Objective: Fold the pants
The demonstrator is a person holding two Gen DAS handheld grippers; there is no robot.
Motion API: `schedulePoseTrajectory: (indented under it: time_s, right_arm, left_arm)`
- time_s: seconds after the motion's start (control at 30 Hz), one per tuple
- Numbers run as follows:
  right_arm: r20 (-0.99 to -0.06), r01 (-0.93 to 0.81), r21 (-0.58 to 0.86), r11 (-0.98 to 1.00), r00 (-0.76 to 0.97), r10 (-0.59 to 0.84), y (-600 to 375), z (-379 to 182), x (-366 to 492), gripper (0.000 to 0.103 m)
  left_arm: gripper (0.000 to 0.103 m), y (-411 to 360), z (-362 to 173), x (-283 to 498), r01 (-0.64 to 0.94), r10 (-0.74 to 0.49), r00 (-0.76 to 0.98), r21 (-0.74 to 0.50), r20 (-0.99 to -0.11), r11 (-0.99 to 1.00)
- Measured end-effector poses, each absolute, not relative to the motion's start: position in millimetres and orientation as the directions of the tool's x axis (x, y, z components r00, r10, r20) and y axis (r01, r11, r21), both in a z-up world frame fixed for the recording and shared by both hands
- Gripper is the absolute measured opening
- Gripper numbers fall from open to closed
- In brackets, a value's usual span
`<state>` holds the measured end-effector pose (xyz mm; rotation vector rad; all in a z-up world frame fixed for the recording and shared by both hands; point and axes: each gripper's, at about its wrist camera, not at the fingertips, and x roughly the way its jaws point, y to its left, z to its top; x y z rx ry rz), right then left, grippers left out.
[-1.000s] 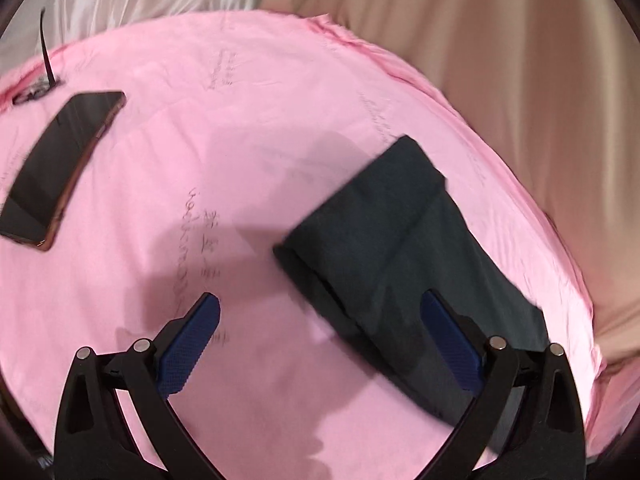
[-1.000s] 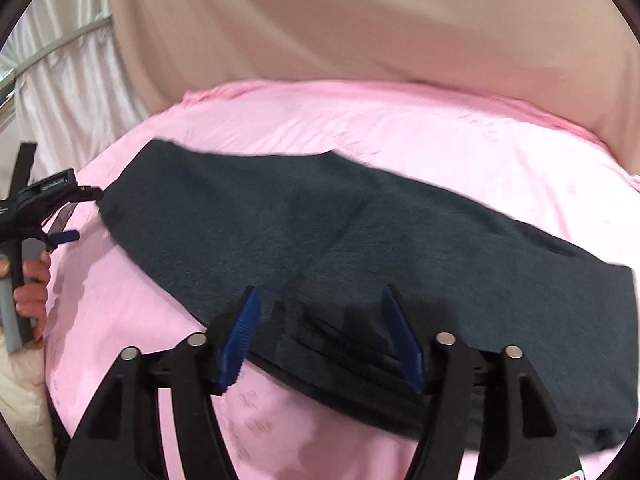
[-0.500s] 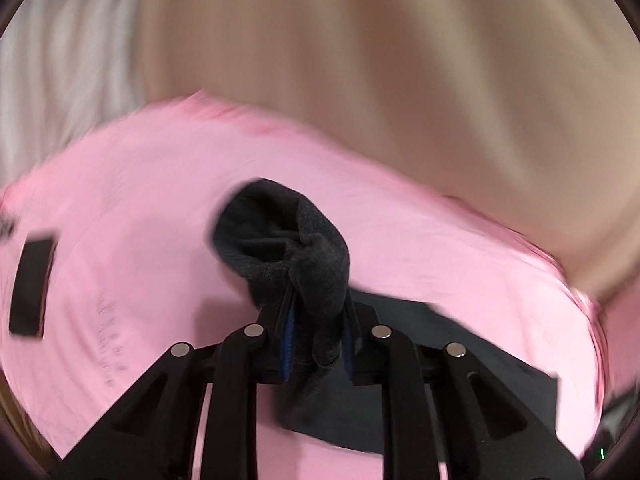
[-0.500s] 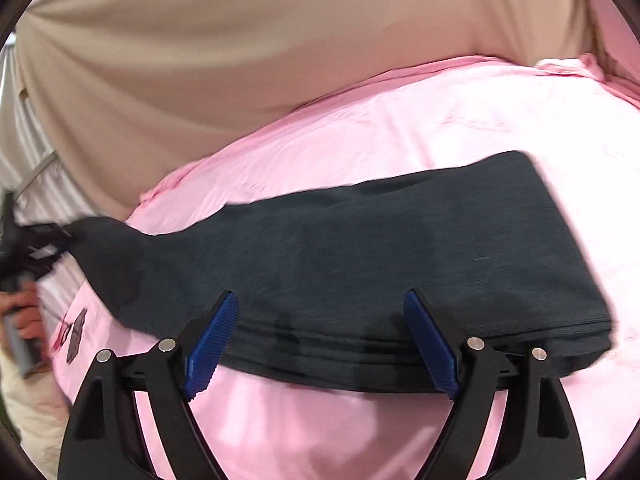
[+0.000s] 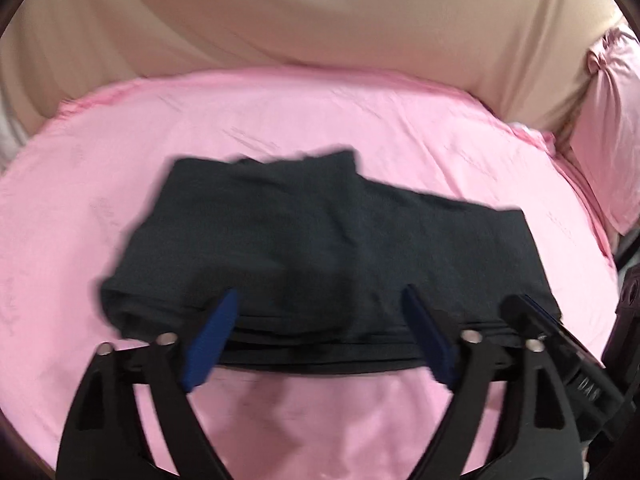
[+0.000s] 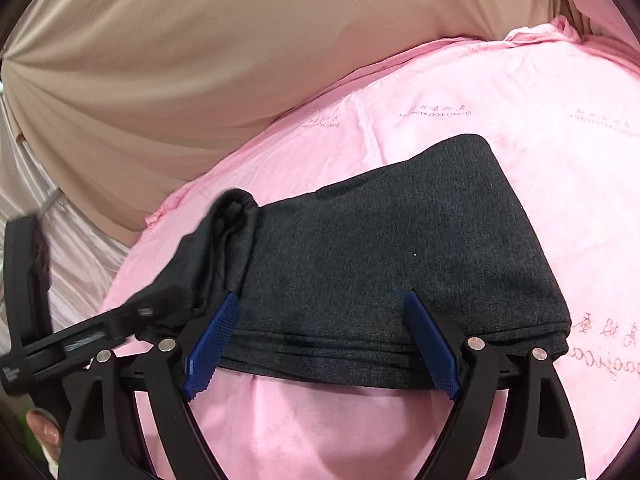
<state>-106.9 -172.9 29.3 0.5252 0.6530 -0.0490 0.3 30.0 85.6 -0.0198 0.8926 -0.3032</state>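
Observation:
Dark grey pants (image 5: 320, 240) lie folded over on the pink bed sheet (image 5: 320, 120). My left gripper (image 5: 320, 336) hovers at their near edge with its jaws opening. The stacked fabric edge lies between the blue pads, and they do not press on it. In the right wrist view the pants (image 6: 400, 260) show a bunched, blurred fold (image 6: 232, 216) at their left end. My right gripper (image 6: 322, 344) stands open over the same near edge, apart from the cloth. The two grippers are side by side, the left one's black frame (image 6: 80, 340) at the left of that view.
A beige cloth (image 5: 320, 20) hangs behind the bed. A pink pillow (image 5: 612, 128) lies at the right end. White fabric (image 6: 80, 248) shows past the bed's left edge. A person's fingertip (image 6: 40, 428) holds the left gripper's handle.
The left gripper shut on the pants' leg end, carried it across onto the rest of the pants and let go. The right gripper opened wider and rolled. The phone left the view.

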Motion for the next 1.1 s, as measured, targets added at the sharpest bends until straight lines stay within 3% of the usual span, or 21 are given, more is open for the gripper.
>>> schedulePoseTrajectory:
  time_s: [0.17, 0.3, 0.47, 0.57, 0.6, 0.63, 0.7, 0.87, 1.0, 1.1]
  right_arm:
    - [-0.603, 0.143, 0.455, 0.879, 0.776, 0.186, -154.6, 37.4, -89.5, 0.083]
    - [-0.604, 0.070, 0.535, 0.842, 0.729, 0.323, -133.6, 41.4, -52.5, 0.085]
    - [-0.706, 0.104, 0.480, 0.871, 0.635, 0.314, -104.3, 21.7, -7.8, 0.085]
    - [-0.710, 0.097, 0.438, 0.894, 0.647, 0.278, -88.2, 18.1, -3.4, 0.086]
    - [-0.703, 0.064, 0.440, 0.896, 0.646, 0.299, -81.9, 18.5, -2.2, 0.071]
    - [-0.707, 0.034, 0.443, 0.896, 0.627, 0.326, -73.9, 17.9, 1.3, 0.034]
    - [-0.720, 0.022, 0.433, 0.901, 0.610, 0.332, -65.2, 22.7, 8.6, 0.019]
    - [-0.622, -0.104, 0.441, 0.891, 0.680, 0.387, -70.0, 96.6, -9.7, 0.016]
    - [-0.592, -0.052, 0.318, 0.946, 0.769, 0.242, -115.5, 144.3, -52.0, 0.016]
    - [-0.667, 0.128, 0.241, 0.962, 0.742, 0.068, -173.0, 122.7, -82.1, 0.017]
  left_arm:
    - [0.096, 98.5, 115.5, -12.1, 0.068, -0.067, 0.751, -0.024, -0.657, 0.997]
    - [0.096, 133.4, 96.4, -1.0, -0.045, 0.064, 0.726, 0.046, -0.685, 0.998]
    - [0.096, 150.9, 69.5, -1.1, -0.059, 0.062, 0.678, 0.029, -0.733, 0.998]
    - [0.096, 167.5, 63.8, -6.8, -0.060, 0.060, 0.671, 0.026, -0.739, 0.998]
    - [0.096, 171.7, 61.3, -9.4, -0.061, 0.057, 0.667, 0.021, -0.743, 0.998]
    - [0.096, 174.0, 58.2, -8.2, -0.065, 0.056, 0.663, 0.017, -0.746, 0.998]
    - [0.096, 177.8, 51.7, -8.5, -0.074, 0.053, 0.656, 0.006, -0.753, 0.997]
    - [0.096, 182.7, 64.5, -13.7, -0.064, 0.002, 0.666, -0.055, -0.746, 0.996]
    - [0.098, 179.2, 77.1, -20.6, -0.023, -0.058, 0.682, -0.100, -0.729, 0.995]
    - [0.098, 166.2, 75.2, -18.7, 0.027, -0.131, 0.659, -0.150, -0.741, 0.988]
